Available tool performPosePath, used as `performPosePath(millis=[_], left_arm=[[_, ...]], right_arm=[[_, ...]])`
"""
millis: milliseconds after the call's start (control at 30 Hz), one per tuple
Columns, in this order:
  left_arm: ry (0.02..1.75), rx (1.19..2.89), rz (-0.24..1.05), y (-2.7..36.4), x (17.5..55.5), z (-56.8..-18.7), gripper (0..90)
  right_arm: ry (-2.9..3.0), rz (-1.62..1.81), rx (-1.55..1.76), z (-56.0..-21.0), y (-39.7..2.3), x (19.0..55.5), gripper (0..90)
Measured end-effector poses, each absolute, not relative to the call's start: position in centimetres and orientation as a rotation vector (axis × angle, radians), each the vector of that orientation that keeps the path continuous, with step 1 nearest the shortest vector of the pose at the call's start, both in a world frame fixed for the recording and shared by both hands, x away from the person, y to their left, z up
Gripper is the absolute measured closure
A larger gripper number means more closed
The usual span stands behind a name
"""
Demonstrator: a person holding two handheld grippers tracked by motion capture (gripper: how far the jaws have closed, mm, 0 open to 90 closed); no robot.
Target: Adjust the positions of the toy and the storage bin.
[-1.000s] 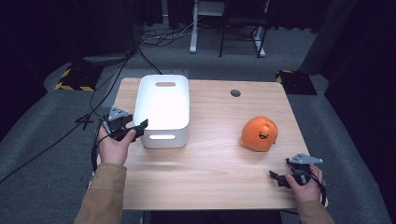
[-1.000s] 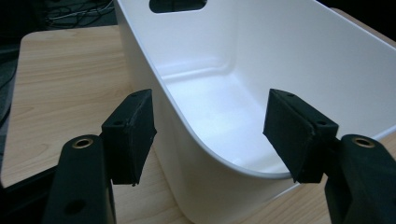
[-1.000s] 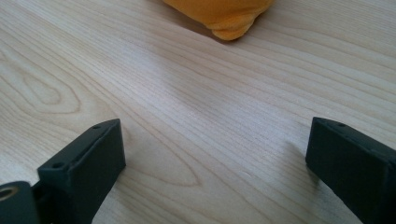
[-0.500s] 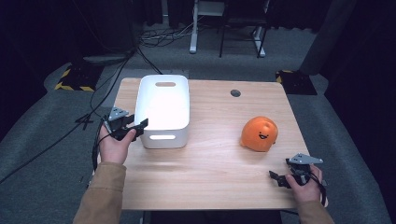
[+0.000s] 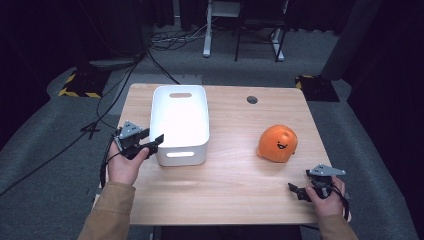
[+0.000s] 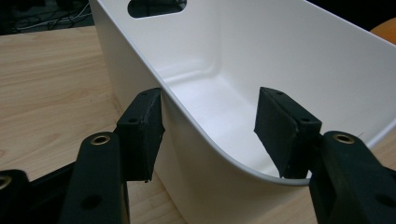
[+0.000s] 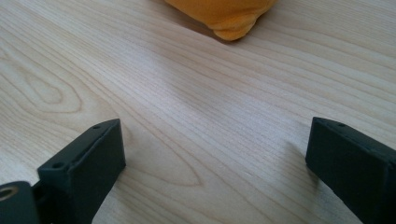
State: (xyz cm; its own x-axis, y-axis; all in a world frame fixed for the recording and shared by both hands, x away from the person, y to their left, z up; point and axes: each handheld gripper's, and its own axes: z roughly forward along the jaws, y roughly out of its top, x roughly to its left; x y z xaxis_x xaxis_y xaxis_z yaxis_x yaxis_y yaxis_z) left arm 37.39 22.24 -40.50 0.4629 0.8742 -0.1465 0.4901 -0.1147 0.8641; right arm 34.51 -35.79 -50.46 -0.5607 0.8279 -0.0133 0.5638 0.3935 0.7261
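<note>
Each hand grips a black two-jaw tool: the left tool [image 5: 142, 143] and the right tool [image 5: 309, 188] both carry a grey three-cornered plate on top. Black cables trail from them. The jaws end in flat black pads [image 6: 140, 133] with small screw holes and brass-ringed pivots. Both sleeves [image 5: 107, 215] are tan.

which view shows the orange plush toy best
The high view: the whole orange plush toy sits on the table, smiling face visible, right of the white bin. The right gripper view catches just its lower edge at the top; the left gripper view a sliver past the bin's rim.
</note>
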Motion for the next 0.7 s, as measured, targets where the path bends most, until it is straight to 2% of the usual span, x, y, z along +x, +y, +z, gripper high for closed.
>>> performPosePath(millis=[700], left_arm=[[1.062, 1.783, 0.436, 16.5, 31.4, -40.9, 36.2]], right_arm=[[2.283, 0.973, 1.204, -50.5, -35.8, 34.5, 4.7]])
